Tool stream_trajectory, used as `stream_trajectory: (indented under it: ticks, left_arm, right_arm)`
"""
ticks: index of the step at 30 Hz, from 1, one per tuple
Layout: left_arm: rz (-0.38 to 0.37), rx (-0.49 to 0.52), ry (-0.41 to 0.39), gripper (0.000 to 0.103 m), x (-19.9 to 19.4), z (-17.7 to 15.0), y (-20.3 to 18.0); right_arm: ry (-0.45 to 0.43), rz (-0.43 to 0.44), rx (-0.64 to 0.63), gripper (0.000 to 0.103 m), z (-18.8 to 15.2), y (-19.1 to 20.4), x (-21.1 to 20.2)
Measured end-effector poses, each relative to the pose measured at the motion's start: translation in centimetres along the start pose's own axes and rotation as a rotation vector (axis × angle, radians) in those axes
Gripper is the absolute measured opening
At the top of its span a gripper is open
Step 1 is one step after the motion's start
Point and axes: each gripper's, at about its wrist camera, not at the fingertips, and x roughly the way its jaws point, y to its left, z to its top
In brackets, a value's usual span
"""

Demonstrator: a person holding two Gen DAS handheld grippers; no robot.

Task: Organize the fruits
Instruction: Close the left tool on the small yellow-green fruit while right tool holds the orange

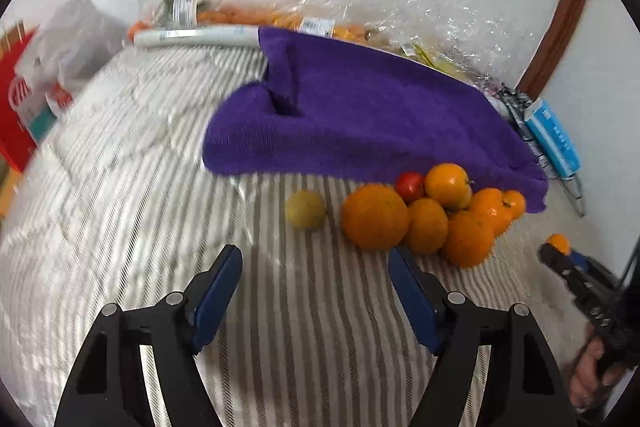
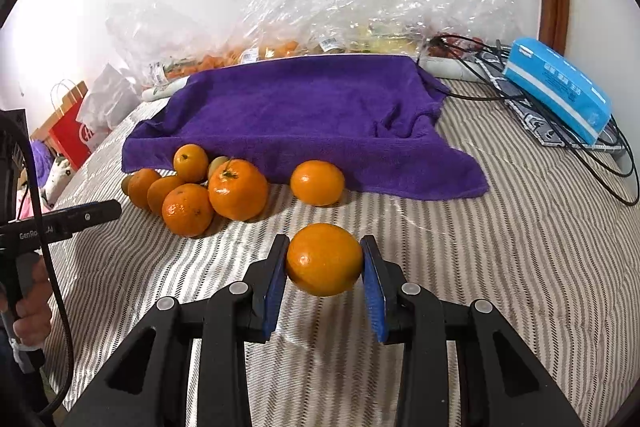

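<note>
Gripping one orange — right gripper clamped on it, lifted just above the striped bed.

Clear plastic bags along the wall hold orange and yellow produce behind the purple towel. Loose fruit pile sits at the towel's edge, a yellowish fruit just beside it. Left gripper hovers before the pile — jaws wide apart, holding nothing.

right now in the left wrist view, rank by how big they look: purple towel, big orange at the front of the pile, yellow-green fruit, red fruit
1. purple towel, by far the largest
2. big orange
3. yellow-green fruit
4. red fruit, smallest, though partly hidden behind the oranges and a little farther back, so its true size is unsure
</note>
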Motion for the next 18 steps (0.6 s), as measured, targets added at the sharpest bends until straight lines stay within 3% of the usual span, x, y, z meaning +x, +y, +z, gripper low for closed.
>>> stream_trajectory:
  ticks: [3, 6, 11, 18]
  left_arm:
    - [0.066, 0.013, -0.033, 0.07, 0.0, 0.7, 0.0]
    - [0.09, 0.016, -0.008, 0.05, 0.8, 1.2, 0.4]
    - [0.054, 0.023, 0.016, 0.046, 2.1, 1.2, 0.4]
    - [0.097, 0.059, -0.001, 0.033, 3.0, 1.5, -0.6]
  right_arm:
    - [-0.006, 0.012, 0.027, 0.036, 0.0, -0.8, -0.2]
    - [-0.014, 0.041, 0.056, 0.036, 0.0, -1.5, -0.4]
    - [-0.014, 0.077, 0.071, 0.036, 0.0, -1.8, -0.4]
    - [0.007, 0.115, 0.062, 0.036, 0.0, -1.6, 0.1]
